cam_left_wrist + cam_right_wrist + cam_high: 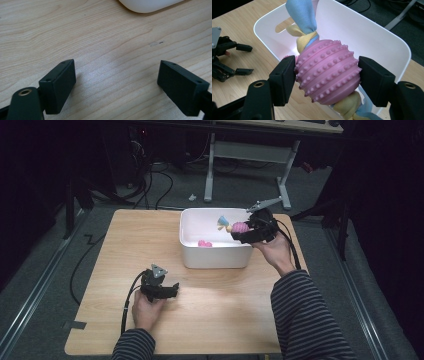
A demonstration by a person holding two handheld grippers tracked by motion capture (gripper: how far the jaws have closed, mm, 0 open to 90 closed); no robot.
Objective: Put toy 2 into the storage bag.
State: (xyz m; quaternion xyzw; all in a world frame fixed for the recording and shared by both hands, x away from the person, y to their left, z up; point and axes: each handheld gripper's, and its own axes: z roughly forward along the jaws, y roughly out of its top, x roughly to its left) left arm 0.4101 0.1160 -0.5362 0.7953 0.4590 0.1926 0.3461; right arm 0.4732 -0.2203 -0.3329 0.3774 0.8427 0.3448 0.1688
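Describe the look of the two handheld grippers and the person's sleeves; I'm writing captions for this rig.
Both grippers are black. The left gripper carries a grey three-cornered plate on top and trails a black cable; the right gripper has the same kind of grey plate and a black cable running back along the arm. Their jaws are blocky black pads with small screw holes, on arms with brass-ringed holes. The person wears dark sleeves with thin light stripes.

Dim room, grey carpet floor point(45, 255), black cables point(150, 180), white-legged desk point(280, 125) beyond the light wooden table point(120, 240).
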